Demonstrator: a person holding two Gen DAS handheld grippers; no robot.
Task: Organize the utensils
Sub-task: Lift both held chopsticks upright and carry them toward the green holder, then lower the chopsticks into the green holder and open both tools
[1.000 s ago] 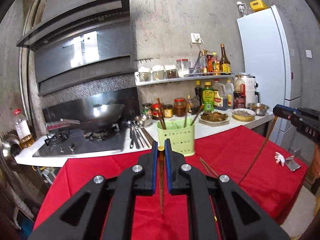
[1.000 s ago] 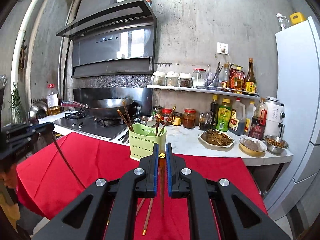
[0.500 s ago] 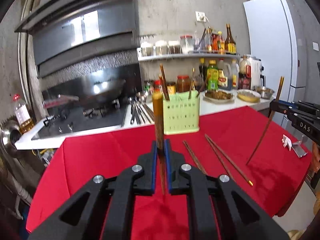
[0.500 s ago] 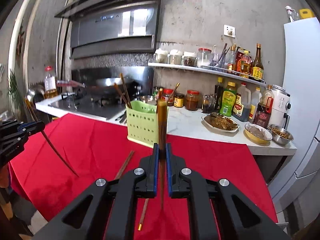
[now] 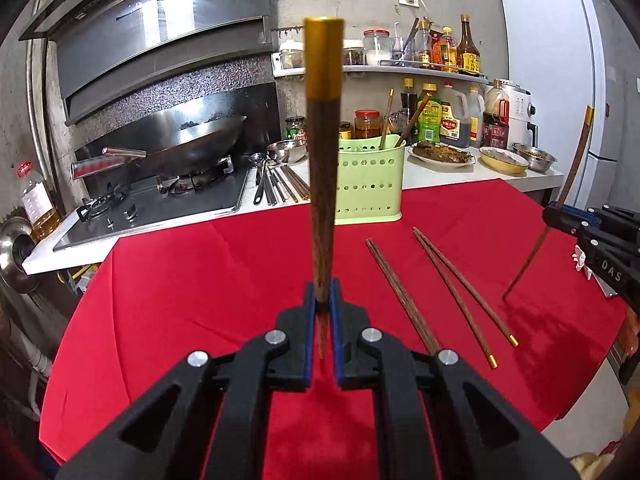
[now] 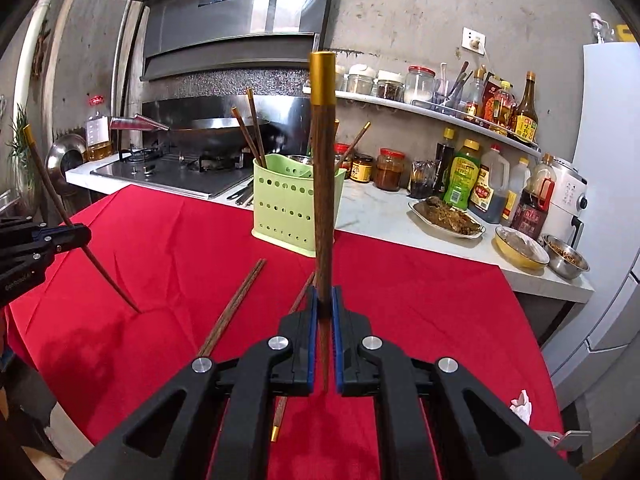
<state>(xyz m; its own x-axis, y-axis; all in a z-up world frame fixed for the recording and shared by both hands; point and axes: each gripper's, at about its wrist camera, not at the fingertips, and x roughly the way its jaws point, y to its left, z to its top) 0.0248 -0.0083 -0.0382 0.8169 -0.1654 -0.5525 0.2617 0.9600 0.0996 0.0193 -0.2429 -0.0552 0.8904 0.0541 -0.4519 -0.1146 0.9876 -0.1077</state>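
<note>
My left gripper (image 5: 322, 300) is shut on a brown chopstick (image 5: 323, 168) that stands upright, gold cap on top. My right gripper (image 6: 325, 304) is shut on a second upright chopstick (image 6: 323, 168). Each gripper also shows in the other's view: the right gripper (image 5: 554, 216) at the right edge, the left gripper (image 6: 82, 234) at the left edge, both with the thin tip just above the red cloth. The green perforated holder (image 5: 370, 178) (image 6: 292, 208) stands at the cloth's far edge with several chopsticks in it. Loose chopsticks (image 5: 460, 292) (image 6: 236, 304) lie on the cloth between the grippers.
The red-covered table (image 5: 180, 280) butts against a white counter (image 6: 384, 216) with bottles, jars and food dishes (image 6: 448, 216). A stove with a wok (image 5: 192, 148) lies at the left, metal utensils (image 5: 272, 184) beside it. A white fridge (image 5: 560, 80) stands at the right.
Both grippers have sunk toward the table and tipped downward. Each held chopstick now rises tall in its view, and the loose chopsticks on the cloth have come into sight.
</note>
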